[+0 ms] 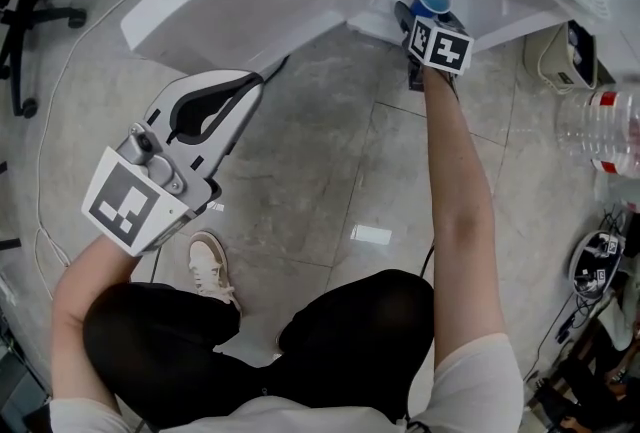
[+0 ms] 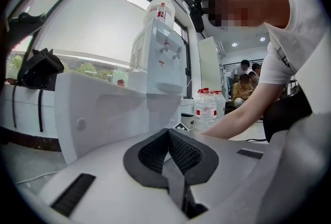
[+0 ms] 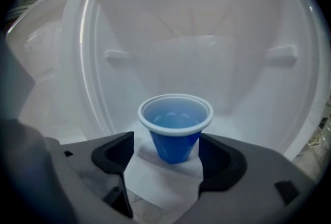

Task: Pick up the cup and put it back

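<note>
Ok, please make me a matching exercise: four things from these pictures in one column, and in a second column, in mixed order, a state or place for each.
Column one:
1. blue cup
2. left gripper
3. right gripper
4. plastic bottle

Column two:
A. jaws together, nothing between them
B. clear, with a red label, at the right edge of the head view
C. stands upright on a white surface
D. jaws apart, one on each side of the cup

Pairs: 1-C, 2-A, 3-D, 4-B.
</note>
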The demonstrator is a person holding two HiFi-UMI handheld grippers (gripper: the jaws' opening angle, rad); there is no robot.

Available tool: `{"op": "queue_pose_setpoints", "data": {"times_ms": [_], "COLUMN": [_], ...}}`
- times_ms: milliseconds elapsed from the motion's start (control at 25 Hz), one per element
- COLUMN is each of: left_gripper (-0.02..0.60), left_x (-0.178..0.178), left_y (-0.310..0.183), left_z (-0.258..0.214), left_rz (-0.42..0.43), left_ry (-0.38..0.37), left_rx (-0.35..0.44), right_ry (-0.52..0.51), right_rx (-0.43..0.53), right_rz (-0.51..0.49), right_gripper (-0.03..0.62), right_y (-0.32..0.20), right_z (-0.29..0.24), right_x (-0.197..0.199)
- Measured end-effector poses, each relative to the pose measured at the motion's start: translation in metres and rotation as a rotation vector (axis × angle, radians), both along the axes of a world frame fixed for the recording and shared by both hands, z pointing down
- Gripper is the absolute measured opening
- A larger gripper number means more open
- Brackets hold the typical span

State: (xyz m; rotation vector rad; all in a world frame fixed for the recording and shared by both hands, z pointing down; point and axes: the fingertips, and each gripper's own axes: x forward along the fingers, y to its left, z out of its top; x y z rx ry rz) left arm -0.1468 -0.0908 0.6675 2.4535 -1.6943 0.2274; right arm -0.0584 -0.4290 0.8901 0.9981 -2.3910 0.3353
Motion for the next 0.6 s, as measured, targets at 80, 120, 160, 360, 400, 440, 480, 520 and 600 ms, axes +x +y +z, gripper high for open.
{"op": "queue_pose_setpoints", "data": {"times_ms": [80,120,160,360,400,440,480,520,600], "left_gripper": [0.023,0.023,0.023,0.023,0.023,0.023,0.023,0.023,0.023], "left_x": [0.000,0.000,0.000,0.017,0.019,0.020,0.021,0.022,0.024], "left_y": [-0.001,-0.003,-0.005,-0.020,-0.021,-0.021,-0.021,-0.021,-0.022], "left_z": [-0.003,-0.004,-0.003,-0.014,-0.011,-0.009,-0.008,-0.008,-0.007], "left_rz": [-0.002,-0.005,-0.009,0.017,0.019,0.017,0.017,0.017,0.018], "left_ry": [0.018,0.027,0.033,0.109,0.106,0.104,0.103,0.101,0.093], "left_rx": [0.022,0.029,0.029,0.104,0.088,0.076,0.073,0.075,0.083], "right_ry": [0.044,0.063,0.078,0.095,0.081,0.065,0.054,0.046,0.043], "right_rx": [0.017,0.018,0.013,-0.009,-0.017,-0.021,-0.020,-0.017,-0.010], "right_rz": [-0.009,-0.010,-0.009,-0.011,-0.012,-0.009,0.000,0.011,0.034], "right_gripper": [0.371,0.371,0.371,0.371,0.371,0.371,0.371,0.371,0.370], "right_y": [0.006,0.009,0.012,0.019,0.020,0.022,0.023,0.024,0.028], "right_z": [0.001,0.002,0.003,-0.001,0.000,-0.001,-0.003,-0.004,-0.007], "right_x": [0.005,0.008,0.012,0.037,0.040,0.044,0.049,0.054,0.069]}}
